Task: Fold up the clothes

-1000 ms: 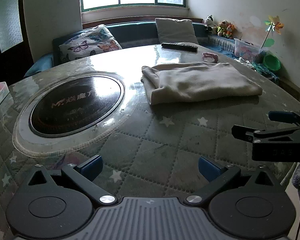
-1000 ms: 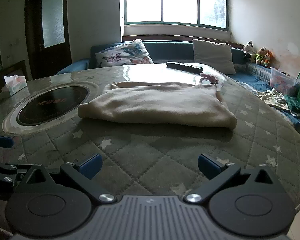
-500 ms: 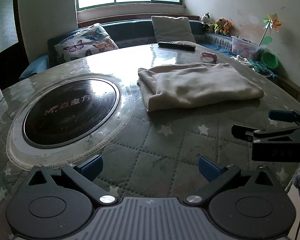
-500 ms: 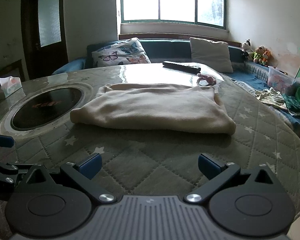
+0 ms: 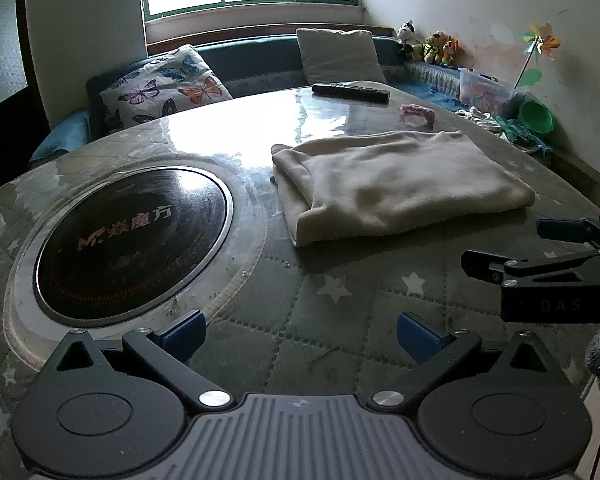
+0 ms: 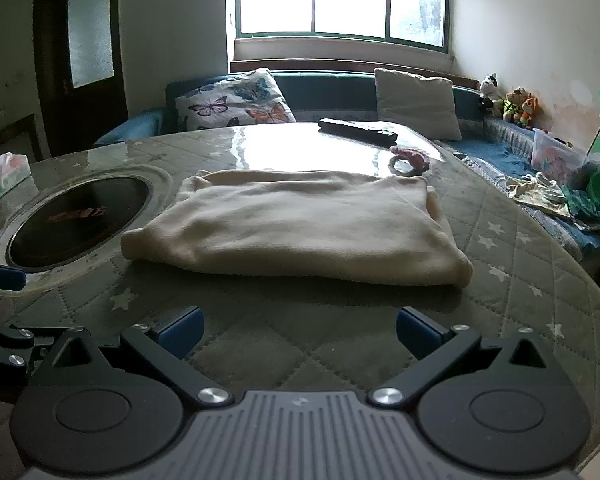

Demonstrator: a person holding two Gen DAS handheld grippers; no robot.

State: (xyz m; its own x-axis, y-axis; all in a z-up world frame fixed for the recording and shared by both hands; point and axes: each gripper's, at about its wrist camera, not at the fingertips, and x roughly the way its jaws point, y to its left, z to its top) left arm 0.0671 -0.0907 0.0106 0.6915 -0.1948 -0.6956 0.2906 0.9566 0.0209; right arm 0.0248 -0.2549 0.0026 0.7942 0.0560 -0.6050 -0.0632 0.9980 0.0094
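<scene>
A cream garment (image 5: 396,180) lies folded into a flat rectangle on the round quilted table (image 5: 320,292); the right wrist view shows the same cream garment (image 6: 300,228) straight ahead. My left gripper (image 5: 300,334) hovers open over the table's near edge, to the left of and short of the garment, holding nothing. My right gripper (image 6: 298,330) is open too, just short of the garment's near fold, with nothing between its fingers. The right gripper's fingers (image 5: 556,230) show at the right edge of the left wrist view.
A black round cooktop (image 5: 128,240) is set into the table's left side. A remote (image 5: 350,92) and a pink ring toy (image 5: 418,112) lie at the far edge. A tissue box (image 6: 6,174) sits far left. Cushions (image 6: 236,104) and a sofa lie behind.
Both grippers have drifted slightly toward the table, so the garment looms a bit larger. The garment itself has not moved, and both grippers stay open.
</scene>
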